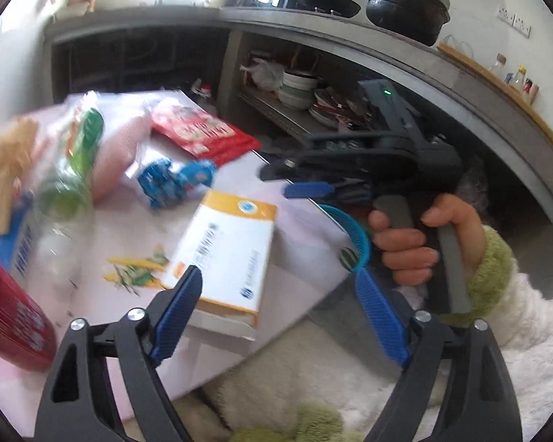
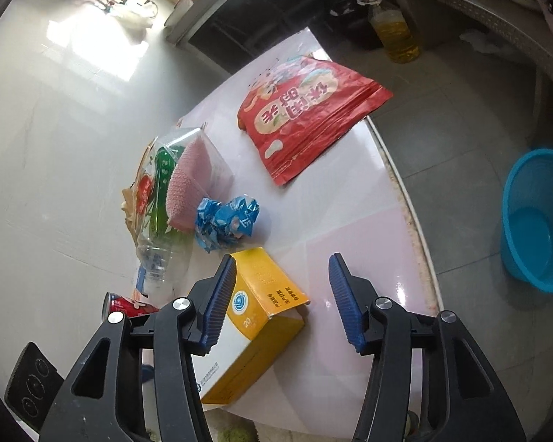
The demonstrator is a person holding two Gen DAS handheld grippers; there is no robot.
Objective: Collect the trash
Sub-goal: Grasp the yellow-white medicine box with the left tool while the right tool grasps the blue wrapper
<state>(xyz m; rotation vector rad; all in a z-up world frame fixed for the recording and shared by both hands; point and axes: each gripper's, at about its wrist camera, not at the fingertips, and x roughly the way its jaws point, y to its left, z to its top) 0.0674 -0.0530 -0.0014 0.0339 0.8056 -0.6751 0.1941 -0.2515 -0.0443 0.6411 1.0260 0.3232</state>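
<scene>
While right hand-held gripper gapes empty, only left view shows hand, left gripper wide.

The box is yellow and white with a blue round logo. The snack bag is red with white characters. The crumpled wrapper is blue and white. The basin is plain bright blue. The can is red. The table is pale pink. Both grippers' pads are ribbed blue on black arms.
</scene>
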